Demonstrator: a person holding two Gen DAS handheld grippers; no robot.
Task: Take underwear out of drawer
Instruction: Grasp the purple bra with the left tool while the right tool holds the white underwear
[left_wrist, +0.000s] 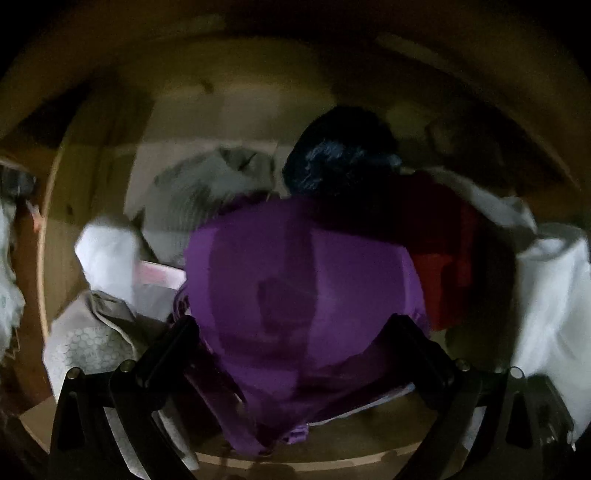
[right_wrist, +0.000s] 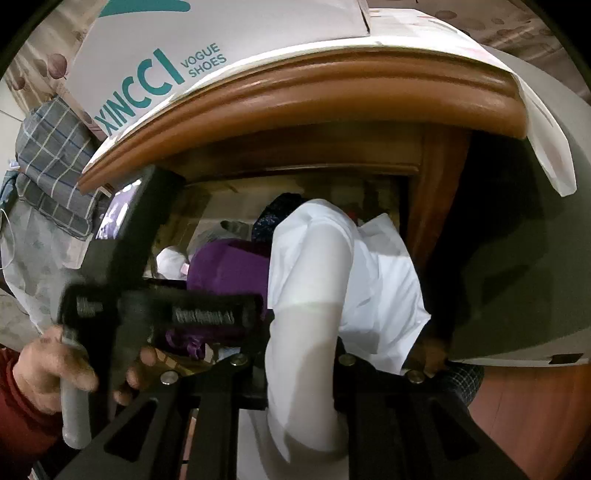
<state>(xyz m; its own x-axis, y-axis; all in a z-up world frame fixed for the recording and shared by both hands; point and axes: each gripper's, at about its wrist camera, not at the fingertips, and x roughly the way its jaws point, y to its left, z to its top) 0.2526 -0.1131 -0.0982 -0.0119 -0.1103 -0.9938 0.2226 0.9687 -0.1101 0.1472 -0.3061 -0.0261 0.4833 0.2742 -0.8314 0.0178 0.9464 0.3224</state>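
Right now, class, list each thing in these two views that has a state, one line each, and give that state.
Drawer: open, full of loose clothes.
Purple garment: in the drawer, between the open left fingers.
Left gripper: open, pointing down over the purple garment.
Right gripper: shut on the white garment.
White garment: gripped, bunched above the drawer's front.
Shoe box: closed, on the cabinet top.

the purple underwear (left_wrist: 303, 280) is showing as smooth, faintly sheeny cloth, and the white garment (right_wrist: 332, 280) as thin, smooth woven cloth. the drawer (left_wrist: 74, 206) is looking like pale bare matt wood, while the cabinet edge (right_wrist: 314, 96) is gleaming as glossy varnished wood. the shoe box (right_wrist: 221, 40) is appearing as matt white card.
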